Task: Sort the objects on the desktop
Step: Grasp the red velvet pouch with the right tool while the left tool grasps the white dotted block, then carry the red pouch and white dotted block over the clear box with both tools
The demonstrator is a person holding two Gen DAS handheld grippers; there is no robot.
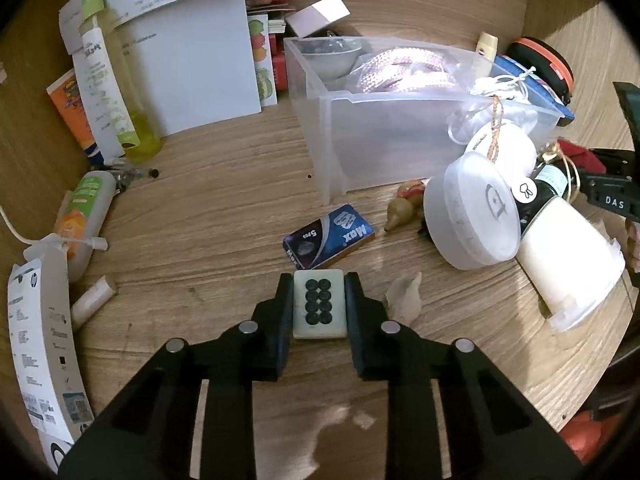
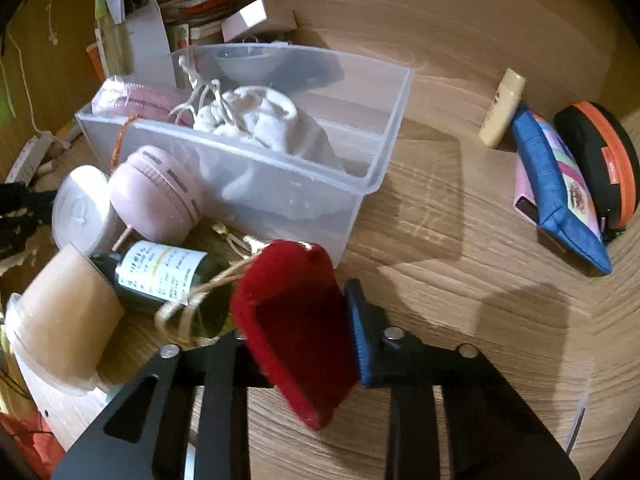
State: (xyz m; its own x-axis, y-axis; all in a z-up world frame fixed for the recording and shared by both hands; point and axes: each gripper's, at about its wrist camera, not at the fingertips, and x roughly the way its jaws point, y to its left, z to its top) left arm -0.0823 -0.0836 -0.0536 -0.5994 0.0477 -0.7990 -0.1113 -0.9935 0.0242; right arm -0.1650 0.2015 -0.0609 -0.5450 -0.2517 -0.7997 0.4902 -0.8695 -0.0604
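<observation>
Left wrist view shows the left claw (image 1: 319,304) closed on a pale tile (image 1: 319,305) with 8 dark dots in 2 columns. The tile's long axis runs straight along the fingers, dotted face up, its far end pointing toward the blue matchbox (image 1: 329,237) and the clear bin (image 1: 384,136) beyond.

Right wrist view shows the right claw (image 2: 304,320) gripping a red felt pouch (image 2: 294,324). The pouch sits tilted, its long axis slanting from the rounded upper end near the bin (image 2: 280,184) down toward the camera, with the open pocket facing up and to the right.

Sorting looks partly done, as a judgement. Already in the bin are a white drawstring bag (image 2: 260,120), a pink woven item (image 2: 132,98) and a grey bowl (image 2: 244,64). Both held things are outside the bin, above the desk (image 2: 460,240). Much is left loose: a dark bottle (image 2: 160,276), a pink round case (image 2: 154,196), a white lidded tub (image 1: 472,212), a cream cup (image 1: 568,264), the matchbox, a small figurine (image 1: 404,204), and at the far side a blue pouch (image 2: 560,196) and an orange-rimmed case (image 2: 604,160).
</observation>
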